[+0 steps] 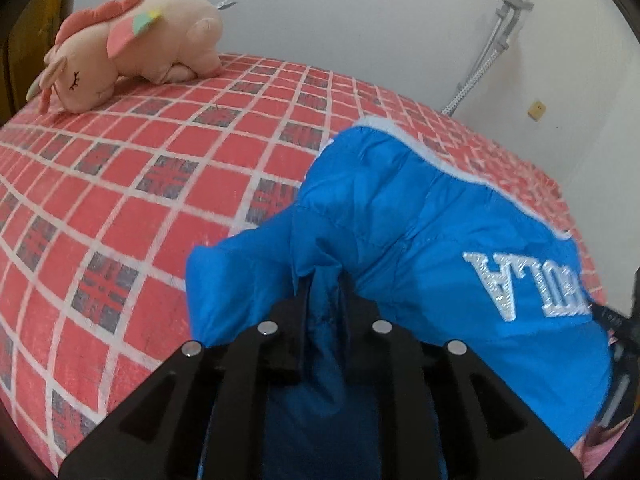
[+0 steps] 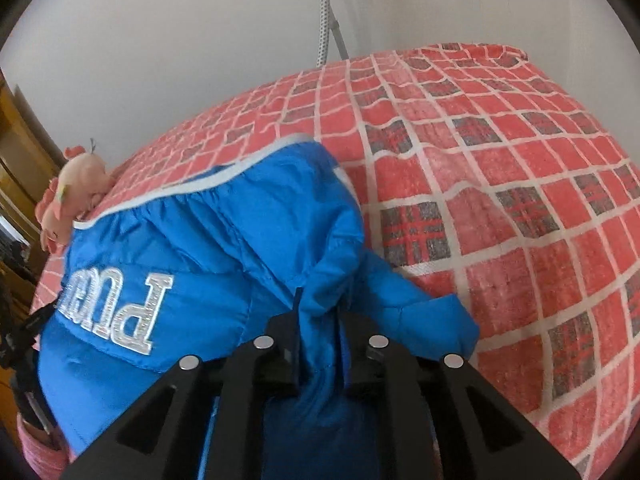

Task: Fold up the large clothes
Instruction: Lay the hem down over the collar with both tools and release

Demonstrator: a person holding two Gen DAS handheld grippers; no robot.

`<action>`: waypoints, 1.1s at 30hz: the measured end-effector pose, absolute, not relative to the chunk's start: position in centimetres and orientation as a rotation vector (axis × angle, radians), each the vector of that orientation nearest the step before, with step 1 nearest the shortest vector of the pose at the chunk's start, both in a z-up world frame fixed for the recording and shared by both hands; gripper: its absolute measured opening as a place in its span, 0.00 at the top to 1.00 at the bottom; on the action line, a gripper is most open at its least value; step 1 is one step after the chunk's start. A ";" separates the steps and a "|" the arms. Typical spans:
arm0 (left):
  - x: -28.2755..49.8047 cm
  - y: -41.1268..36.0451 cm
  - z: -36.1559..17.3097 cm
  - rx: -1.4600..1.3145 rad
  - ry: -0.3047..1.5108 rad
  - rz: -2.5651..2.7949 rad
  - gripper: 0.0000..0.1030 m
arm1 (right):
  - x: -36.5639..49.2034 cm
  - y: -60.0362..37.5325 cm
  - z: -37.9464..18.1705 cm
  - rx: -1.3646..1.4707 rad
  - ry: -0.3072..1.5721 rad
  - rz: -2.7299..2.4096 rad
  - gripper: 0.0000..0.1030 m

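Note:
A bright blue padded jacket (image 1: 420, 240) with silver embroidered letters and a pale trim lies bunched on a red checked bedspread (image 1: 140, 184). My left gripper (image 1: 326, 284) is shut on a fold of the jacket's blue fabric, which runs back between its black fingers. In the right wrist view the same jacket (image 2: 224, 240) spreads to the left, and my right gripper (image 2: 320, 304) is shut on another bunched fold of it. The far hem rests on the bed; the pinched parts look lifted. The other gripper's black frame (image 2: 24, 340) shows at the left edge.
A pink plush toy (image 1: 132, 44) lies at the bed's far left corner, also seen small as the plush toy (image 2: 76, 196). A white wall (image 1: 360, 20) with a hose and socket backs the bed. Bare bedspread (image 2: 520, 200) spreads to the right.

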State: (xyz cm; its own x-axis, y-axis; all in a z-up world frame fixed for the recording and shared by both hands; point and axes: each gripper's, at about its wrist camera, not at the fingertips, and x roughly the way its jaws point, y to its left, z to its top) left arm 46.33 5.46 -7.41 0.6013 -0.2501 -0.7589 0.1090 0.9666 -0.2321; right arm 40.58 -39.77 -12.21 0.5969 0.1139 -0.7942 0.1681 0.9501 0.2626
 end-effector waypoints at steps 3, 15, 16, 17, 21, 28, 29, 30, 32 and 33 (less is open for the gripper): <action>46.0 4.9 -7.4 -0.114 0.896 -0.181 0.86 | 40.2 -39.3 -12.0 0.298 0.921 -0.056 0.85; 40.6 0.9 -0.7 -0.100 0.783 -0.143 0.66 | 34.9 -32.8 -4.3 0.193 0.745 -0.086 0.70; 40.2 -0.2 -0.6 -0.099 0.789 -0.164 0.65 | 35.0 -31.6 -4.5 0.195 0.747 -0.068 0.70; 39.8 -1.5 -0.7 -0.094 0.797 -0.187 0.65 | 35.3 -30.5 -4.9 0.199 0.756 -0.055 0.70; 39.3 -5.4 -2.7 -0.050 0.842 -0.234 0.65 | 36.3 -28.1 -7.5 0.156 0.765 -0.065 0.72; 39.6 -6.6 -6.9 0.031 0.862 -0.267 0.65 | 36.5 -27.3 -10.8 0.132 0.803 -0.056 0.72; 39.7 -6.4 -7.1 0.019 0.866 -0.273 0.64 | 36.5 -27.3 -11.2 0.135 0.805 -0.058 0.73; 39.7 -6.3 -7.3 0.017 0.867 -0.275 0.65 | 36.6 -27.1 -11.4 0.122 0.803 -0.065 0.73; 39.6 -6.3 -7.4 0.024 0.861 -0.271 0.65 | 36.6 -26.8 -11.5 0.107 0.806 -0.074 0.73; 39.6 -6.3 -7.4 0.024 0.857 -0.270 0.65 | 36.6 -26.9 -11.5 0.111 0.806 -0.073 0.73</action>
State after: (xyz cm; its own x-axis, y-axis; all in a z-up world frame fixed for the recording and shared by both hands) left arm 39.61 -6.29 -7.43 0.6227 -0.2253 -0.7493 0.2444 0.9657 -0.0873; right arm 36.57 -26.89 -11.46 0.6907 -0.0232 -0.7228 0.1078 0.9916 0.0712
